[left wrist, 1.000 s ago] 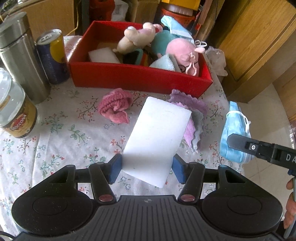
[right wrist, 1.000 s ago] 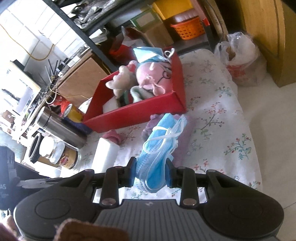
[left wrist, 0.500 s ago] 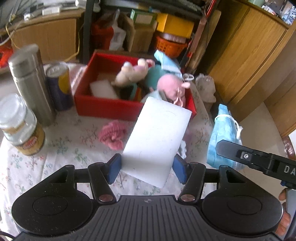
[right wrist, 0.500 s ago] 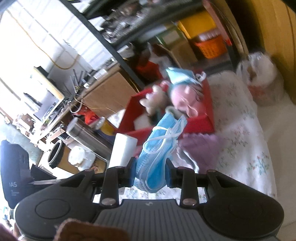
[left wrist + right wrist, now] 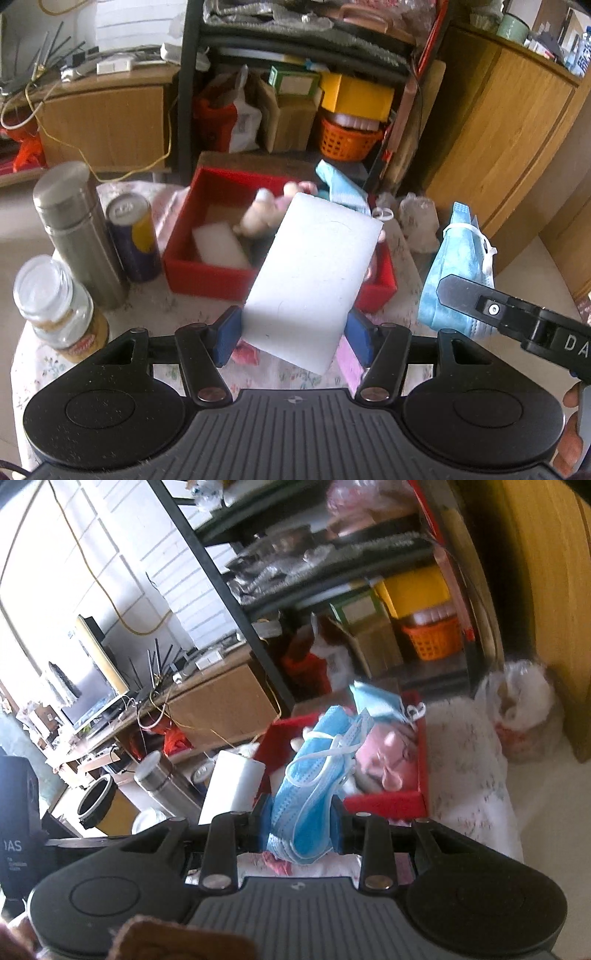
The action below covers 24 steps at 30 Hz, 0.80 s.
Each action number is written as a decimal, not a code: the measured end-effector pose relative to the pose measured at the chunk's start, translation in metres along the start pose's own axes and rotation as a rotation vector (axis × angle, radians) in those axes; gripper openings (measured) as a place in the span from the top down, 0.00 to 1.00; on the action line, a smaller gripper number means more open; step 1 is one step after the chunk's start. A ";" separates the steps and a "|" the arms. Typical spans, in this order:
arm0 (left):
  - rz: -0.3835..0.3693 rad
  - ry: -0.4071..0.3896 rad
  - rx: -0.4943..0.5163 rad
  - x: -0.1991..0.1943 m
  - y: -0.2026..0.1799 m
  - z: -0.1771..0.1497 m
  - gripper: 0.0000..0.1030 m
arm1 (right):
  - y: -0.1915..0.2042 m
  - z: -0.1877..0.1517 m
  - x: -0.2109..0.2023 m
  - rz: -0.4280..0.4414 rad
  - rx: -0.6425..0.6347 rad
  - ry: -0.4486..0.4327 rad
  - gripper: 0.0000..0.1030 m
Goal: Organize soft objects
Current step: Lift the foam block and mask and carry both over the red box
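My left gripper (image 5: pixel 293 334) is shut on a white sponge block (image 5: pixel 314 277) and holds it in the air in front of the red box (image 5: pixel 207 275). The box holds a second white sponge (image 5: pixel 219 245), a beige plush (image 5: pixel 255 218), a pink plush (image 5: pixel 388 753) and a blue mask (image 5: pixel 376 699). My right gripper (image 5: pixel 301 825) is shut on a bundle of blue face masks (image 5: pixel 314 779), lifted beside the box (image 5: pixel 384 803); the masks also show in the left wrist view (image 5: pixel 456 266). Pink cloth (image 5: pixel 347 363) lies on the table under the left gripper.
A steel flask (image 5: pixel 77 232), a blue and yellow can (image 5: pixel 133 236) and a glass jar (image 5: pixel 61 306) stand left of the box on the floral tablecloth (image 5: pixel 166 306). A shelf with boxes and an orange basket (image 5: pixel 347 142) stands behind. A white plastic bag (image 5: pixel 524 709) sits on the floor at the right.
Both grippers have risen well above the table with their loads and tilted up toward the box. The pink knit and purple cloth have dropped out of sight below.
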State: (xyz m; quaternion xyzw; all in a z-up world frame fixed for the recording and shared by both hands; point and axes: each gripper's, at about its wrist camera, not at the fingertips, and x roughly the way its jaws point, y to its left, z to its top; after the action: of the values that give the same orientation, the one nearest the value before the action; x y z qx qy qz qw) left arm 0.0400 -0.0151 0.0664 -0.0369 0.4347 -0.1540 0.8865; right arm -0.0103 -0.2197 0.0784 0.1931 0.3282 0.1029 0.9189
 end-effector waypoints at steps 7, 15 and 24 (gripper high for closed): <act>0.021 -0.045 -0.001 0.003 -0.003 0.017 0.41 | 0.002 0.013 0.015 -0.023 -0.014 -0.009 0.96; 0.034 -0.048 -0.014 0.012 0.000 0.026 0.41 | 0.001 0.023 0.034 -0.060 -0.023 0.000 0.96; 0.078 -0.060 -0.025 0.024 0.007 0.040 0.40 | 0.005 0.031 0.058 -0.117 -0.073 0.017 0.96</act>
State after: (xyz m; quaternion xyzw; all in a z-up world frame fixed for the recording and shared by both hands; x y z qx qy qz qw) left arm 0.0865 -0.0182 0.0717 -0.0355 0.4111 -0.1130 0.9039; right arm 0.0535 -0.2057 0.0704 0.1393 0.3429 0.0626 0.9269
